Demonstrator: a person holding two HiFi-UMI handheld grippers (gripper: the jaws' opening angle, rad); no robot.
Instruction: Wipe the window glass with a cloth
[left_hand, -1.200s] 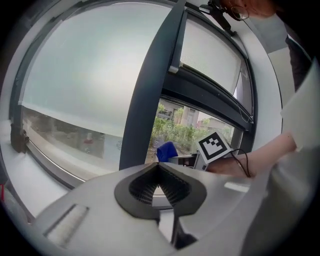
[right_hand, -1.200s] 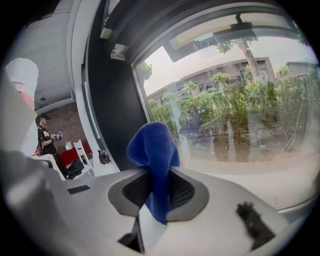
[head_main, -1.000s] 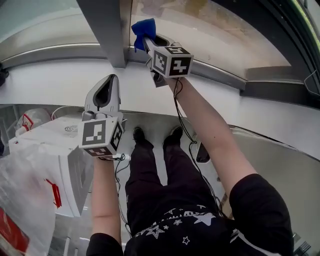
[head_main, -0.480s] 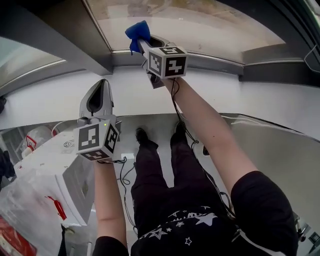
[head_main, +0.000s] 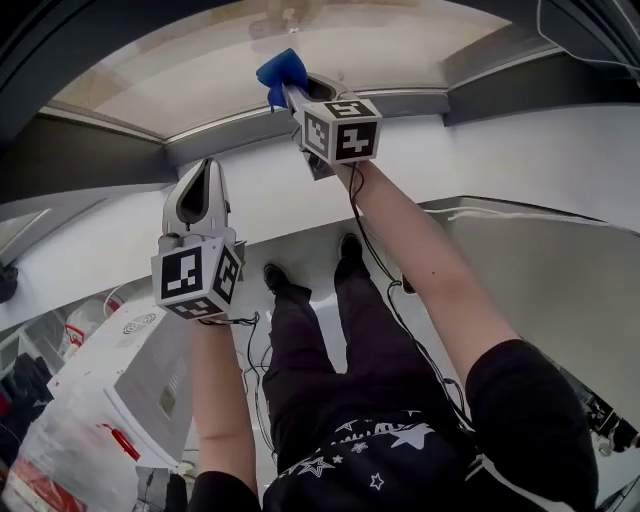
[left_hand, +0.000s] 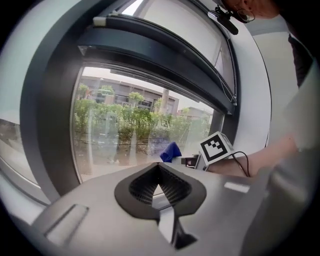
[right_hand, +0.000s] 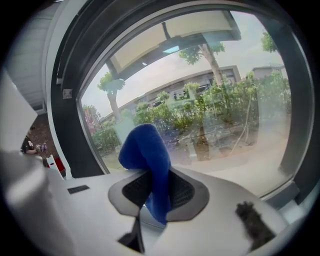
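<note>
Apparently early on: right gripper (right_hand: 155, 176) pinches the cloth (right_hand: 146, 150) near the glass (right_hand: 230, 105), left gripper (left_hand: 159, 166) closed and empty, wiping largely left.

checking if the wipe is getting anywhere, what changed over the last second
The right gripper, shut on the blue cloth, has moved rightward along the window glass, away from the dark frame post that it was beside a second ago; the head view swung with it. Nothing was taken hold of or let go. The left gripper stays below the glass, jaws shut and empty.
</note>
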